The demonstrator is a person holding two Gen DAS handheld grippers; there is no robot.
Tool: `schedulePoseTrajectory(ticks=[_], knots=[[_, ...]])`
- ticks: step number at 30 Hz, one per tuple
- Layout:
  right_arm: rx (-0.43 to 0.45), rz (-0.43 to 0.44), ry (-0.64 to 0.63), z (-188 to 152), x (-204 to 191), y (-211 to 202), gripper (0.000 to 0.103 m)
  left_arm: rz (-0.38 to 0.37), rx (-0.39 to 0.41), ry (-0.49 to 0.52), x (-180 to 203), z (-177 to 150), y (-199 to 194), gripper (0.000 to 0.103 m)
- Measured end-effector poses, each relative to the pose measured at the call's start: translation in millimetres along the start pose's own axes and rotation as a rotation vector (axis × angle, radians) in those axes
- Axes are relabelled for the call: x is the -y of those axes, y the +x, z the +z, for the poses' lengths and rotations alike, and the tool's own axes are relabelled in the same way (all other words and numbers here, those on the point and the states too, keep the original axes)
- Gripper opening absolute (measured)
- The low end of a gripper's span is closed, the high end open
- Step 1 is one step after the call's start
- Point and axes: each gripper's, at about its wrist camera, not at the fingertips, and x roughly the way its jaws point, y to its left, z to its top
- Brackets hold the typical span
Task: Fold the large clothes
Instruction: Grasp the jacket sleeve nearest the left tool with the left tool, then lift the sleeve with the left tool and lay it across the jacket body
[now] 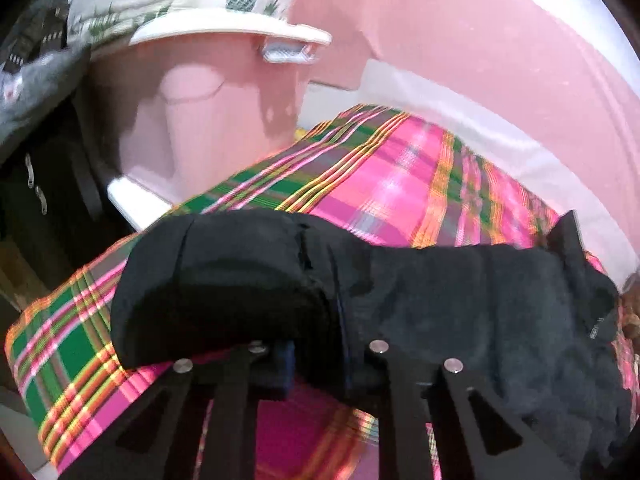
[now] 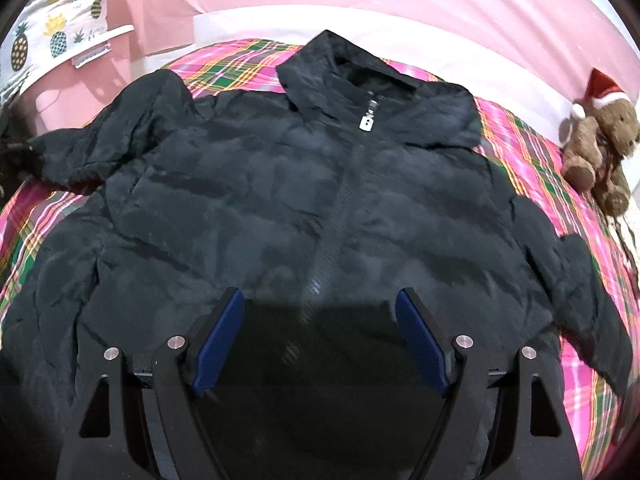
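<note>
Bed, covered by a pink, green and yellow plaid sheet (image 2: 248, 66). Lying directly on it: one black padded jacket (image 2: 280, 200), spread front-up, zipped, collar at the far end from the right tool; one brown teddy bear (image 2: 600, 148) in a red Santa hat, far right of that tool, beside the jacket.

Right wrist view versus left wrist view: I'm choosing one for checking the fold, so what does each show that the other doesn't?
Only the right wrist view: the jacket's zipper pull, collar, a teddy bear and the open right tool. Only the left wrist view: the left tool shut on the sleeve. Both: the black jacket on the plaid cover.
</note>
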Motion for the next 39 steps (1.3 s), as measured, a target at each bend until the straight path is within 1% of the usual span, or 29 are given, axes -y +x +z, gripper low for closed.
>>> schedulePoseTrajectory(ticks=[5, 10, 14, 19, 22, 25, 30, 34, 37, 38, 39], knots=[[0.013, -0.007, 0.023, -13, 15, -19, 0.078, -0.082, 0.067, 0.054, 32, 15, -52, 0.015], [0.041, -0.017, 0.058, -22, 33, -38, 0.078, -0.193, 0.123, 0.137, 83, 28, -102, 0.014], [0.057, -0.027, 0.092, -31, 51, -52, 0.078, -0.278, 0.131, 0.211, 133, 32, -121, 0.014], [0.068, -0.047, 0.14, -44, 76, -62, 0.078, -0.391, 0.1, 0.299, 202, 22, -127, 0.014], [0.075, -0.063, 0.167, -51, 91, -67, 0.078, -0.463, 0.063, 0.347, 243, 10, -123, 0.014], [0.08, -0.077, 0.193, -57, 106, -70, 0.078, -0.526, 0.014, 0.393, 284, -11, -115, 0.014], [0.071, -0.099, 0.239, -67, 129, -68, 0.078, -0.596, -0.086, 0.467, 347, -63, -94, 0.014], [0.054, -0.108, 0.265, -76, 143, -64, 0.078, -0.635, -0.176, 0.512, 381, -103, -68, 0.014], [0.046, -0.114, 0.287, -81, 152, -61, 0.078, -0.668, -0.234, 0.53, 396, -127, -54, 0.015], [0.047, -0.113, 0.295, -82, 154, -61, 0.078, -0.686, -0.255, 0.533, 400, -134, -50, 0.018], [0.048, -0.113, 0.302, -82, 156, -61, 0.078, -0.702, -0.284, 0.533, 402, -139, -46, 0.03]])
